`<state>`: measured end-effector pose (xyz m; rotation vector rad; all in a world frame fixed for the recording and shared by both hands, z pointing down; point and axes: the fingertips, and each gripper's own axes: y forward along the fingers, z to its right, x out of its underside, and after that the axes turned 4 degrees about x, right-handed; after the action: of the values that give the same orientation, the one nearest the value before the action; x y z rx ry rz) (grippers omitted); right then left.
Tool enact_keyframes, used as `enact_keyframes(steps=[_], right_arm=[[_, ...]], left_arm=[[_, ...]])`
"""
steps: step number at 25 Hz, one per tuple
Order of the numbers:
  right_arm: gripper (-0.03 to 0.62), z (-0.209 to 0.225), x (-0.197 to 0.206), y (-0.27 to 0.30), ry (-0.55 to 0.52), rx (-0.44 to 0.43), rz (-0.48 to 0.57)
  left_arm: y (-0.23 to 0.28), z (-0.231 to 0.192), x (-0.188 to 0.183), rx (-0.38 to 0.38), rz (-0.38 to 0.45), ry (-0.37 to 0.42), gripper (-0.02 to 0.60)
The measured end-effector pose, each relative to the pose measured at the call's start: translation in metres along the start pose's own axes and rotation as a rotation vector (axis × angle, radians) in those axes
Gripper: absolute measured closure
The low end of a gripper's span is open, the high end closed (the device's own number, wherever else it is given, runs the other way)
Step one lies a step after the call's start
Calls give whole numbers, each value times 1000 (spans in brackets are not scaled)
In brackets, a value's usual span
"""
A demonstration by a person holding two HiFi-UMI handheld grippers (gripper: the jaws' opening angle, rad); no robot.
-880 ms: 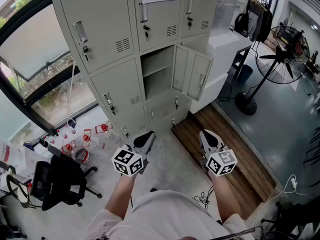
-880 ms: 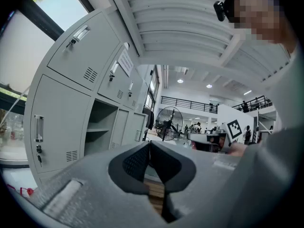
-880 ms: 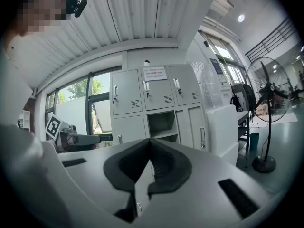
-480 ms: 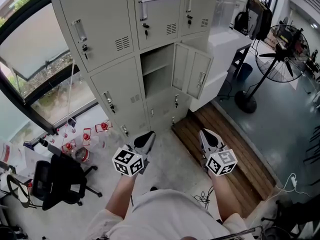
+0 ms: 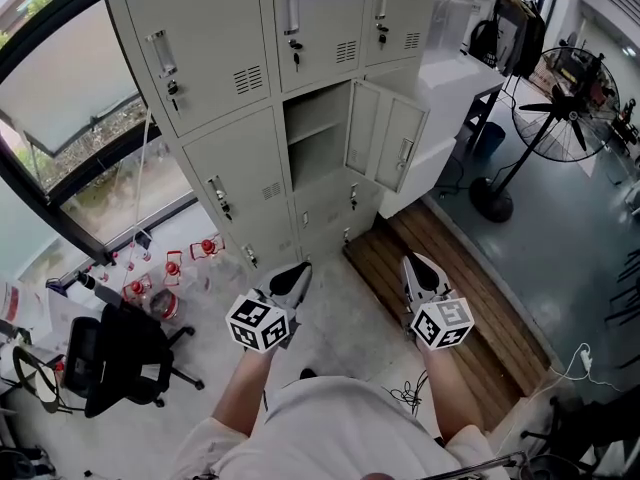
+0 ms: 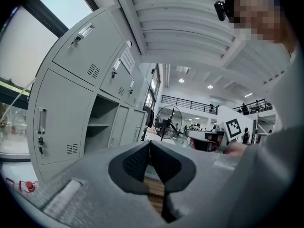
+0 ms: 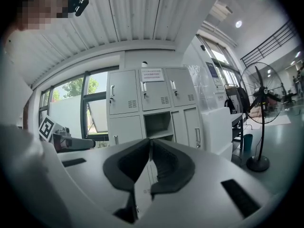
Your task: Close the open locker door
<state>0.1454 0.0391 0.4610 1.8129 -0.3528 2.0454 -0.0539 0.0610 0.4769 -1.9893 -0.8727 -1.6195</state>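
Observation:
A grey bank of lockers (image 5: 230,78) stands ahead. Its middle compartment (image 5: 315,140) is open, with a shelf inside. The open locker door (image 5: 387,139) swings out to the right, handle on its outer face. In the right gripper view that open compartment (image 7: 159,125) and door (image 7: 192,126) lie straight ahead, well beyond the jaws. My left gripper (image 5: 296,276) and right gripper (image 5: 412,265) hover side by side over the floor, both shut and empty, apart from the lockers. The left gripper view has the open compartment (image 6: 99,125) at left.
A black office chair (image 5: 115,360) and red-capped bottles (image 5: 170,273) sit on the floor at left. A wooden platform (image 5: 450,293) lies right of the lockers. A pedestal fan (image 5: 560,103) and a white cabinet (image 5: 445,108) stand at right. Windows (image 5: 70,98) run along the left.
The lockers have shifted slightly down in the head view as the view tilted. Both grippers stay shut in nearly the same place.

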Motion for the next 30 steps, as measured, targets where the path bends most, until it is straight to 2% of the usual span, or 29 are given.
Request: enact_keyframes(steps=[4, 13, 30], right_arm=[[538, -2, 2, -2, 3, 4, -9], [502, -8, 8, -6, 11, 24, -19], [499, -31, 25, -2, 15, 98, -26]], left_arm=[[-3, 1, 1, 5, 1, -3, 566], [-11, 0, 11, 14, -7, -27, 566], [-30, -23, 24, 85, -45, -36, 566]])
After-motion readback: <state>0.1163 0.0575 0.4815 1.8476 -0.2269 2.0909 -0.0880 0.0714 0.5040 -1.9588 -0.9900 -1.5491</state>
